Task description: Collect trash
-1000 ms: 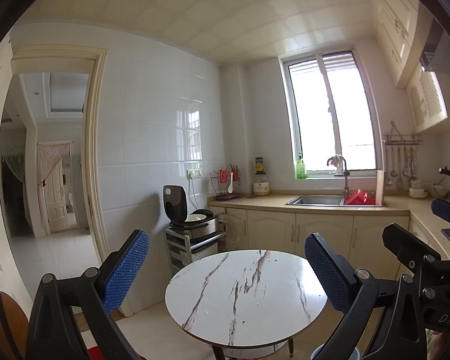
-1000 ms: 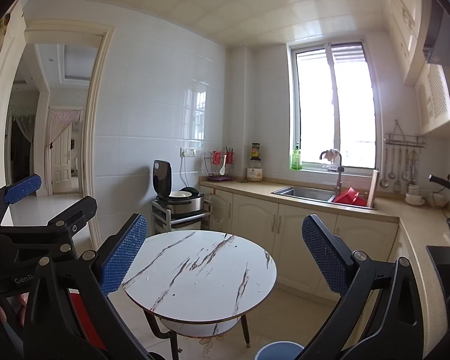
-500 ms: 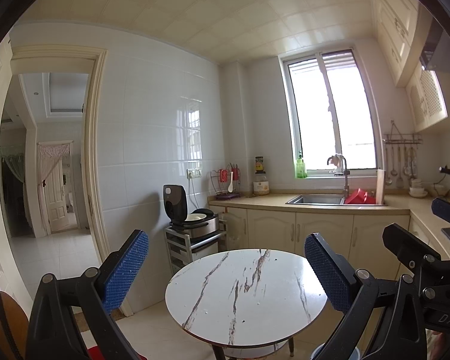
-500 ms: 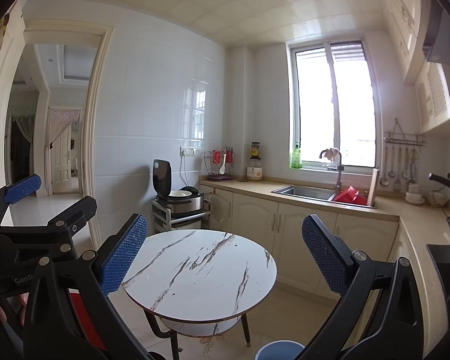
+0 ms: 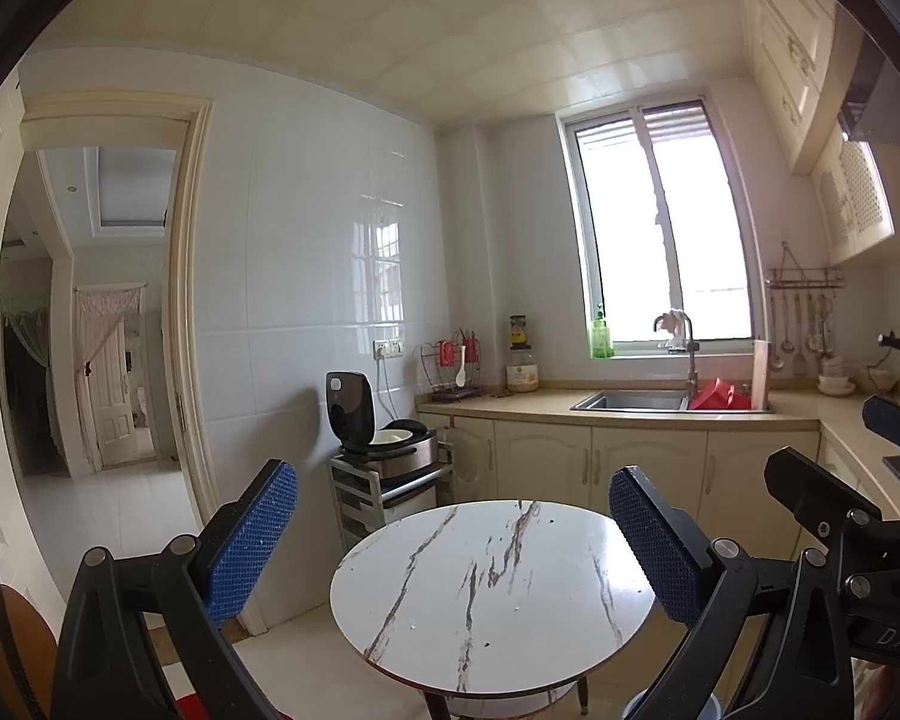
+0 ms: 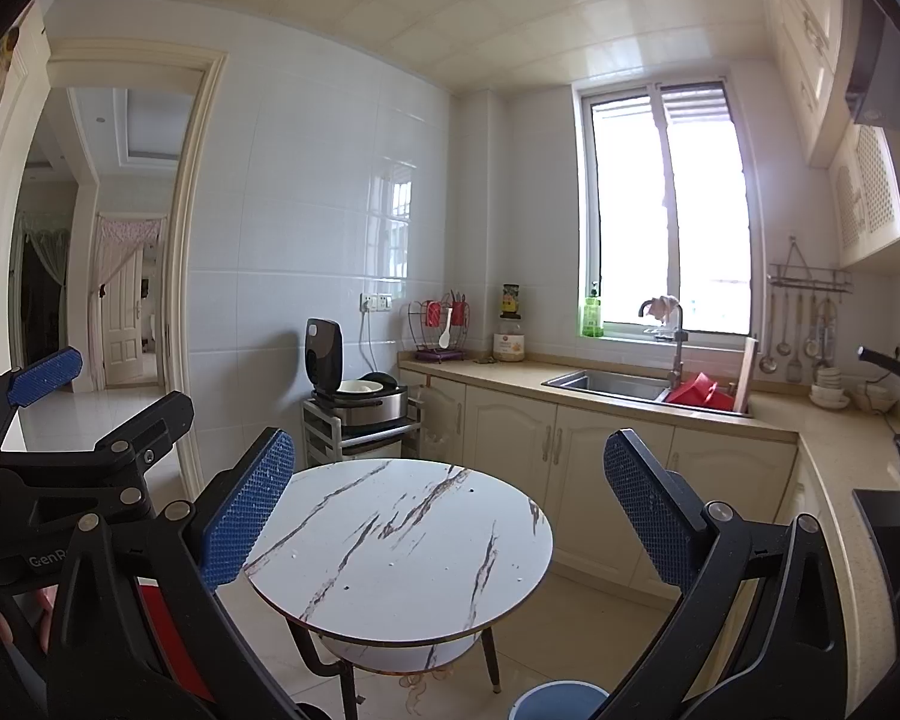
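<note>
Left wrist view: the left tongs [image 5: 450,540] are held spread wide and empty, their blue dimpled pads framing a round tabletop [image 5: 492,594] of glossy white marble-look laminate with dark veins. No trash can be made out on it; only tiny specks are seen. The right tongs [image 5: 894,420] intrude at the right edge, their state not readable from here. A rice cooker [image 5: 384,438] with its lid raised is seen on a metal rack beside cream cabinets.

Right wrist view: the right tongs [image 6: 444,516] are likewise shown parted, gripping nothing. A blue bin [image 6: 561,701] with a smooth rounded rim is seen on the tiled floor, just beside the tabletop's legs. A pale tangle, possibly litter, is glimpsed on the floor under the tabletop, too small to identify. Such scraps are judged light, soft and crushable, best pinched at a raised fold; the bin looks like stiff plastic.
</note>
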